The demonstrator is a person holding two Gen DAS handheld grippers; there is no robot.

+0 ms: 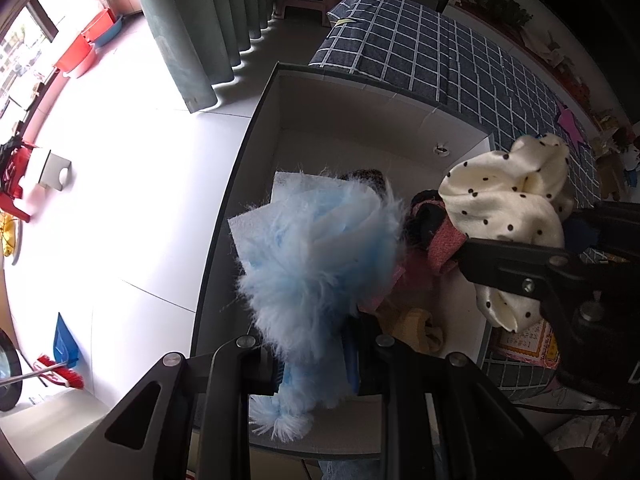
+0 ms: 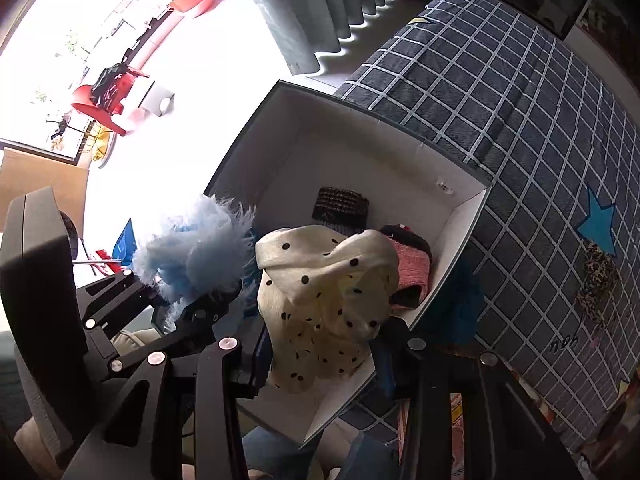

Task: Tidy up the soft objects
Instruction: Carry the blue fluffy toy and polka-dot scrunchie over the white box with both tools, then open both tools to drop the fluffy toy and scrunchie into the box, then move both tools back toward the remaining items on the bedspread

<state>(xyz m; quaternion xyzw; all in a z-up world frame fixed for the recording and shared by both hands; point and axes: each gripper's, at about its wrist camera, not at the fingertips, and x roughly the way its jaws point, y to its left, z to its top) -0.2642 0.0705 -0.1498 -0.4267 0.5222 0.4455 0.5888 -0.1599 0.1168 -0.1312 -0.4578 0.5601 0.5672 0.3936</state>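
We've got two soft items in hand over the white-lined, dark-rimmed cardboard box [image 1: 256, 128], which sits against a bed w/ a navy grid-check cover [image 1: 460, 56].

Left gripper [image 1: 316, 376]: fingers closed down on the fluffy pale-blue faux-fur cloth [image 1: 316, 264], pinched at its lower end so the bulk stands up above the box's left side, over the rim. Its white backing shows at the top. Held high prob so the fur clears the wall before going in.

Right gripper [image 2: 320, 364]: fingers clamped narrow on the cream black-dotted fabric piece [image 2: 324, 292], gripped at the bottom edge, rest bunched up and hanging over the box interior, near its right wall. Both items sit side by side, not clearly touching.

Already in the box: a dark knitted item [image 2: 340, 204] toward the back, a pink and black knit piece [image 2: 412, 268] by the right wall, plus sth yellow [image 1: 420, 324] low down, can't tell what. So we judge the box = the collection spot, and we're mid-drop w/ two more.

Both grips are at the edges, so the cloths should fall in as loose heaps when let go; the blue one sits close to the rim and could snag or spill out.

Around: light tiled floor [image 1: 132, 168], grey-green curtain [image 1: 192, 20], red plastic bits by the window.
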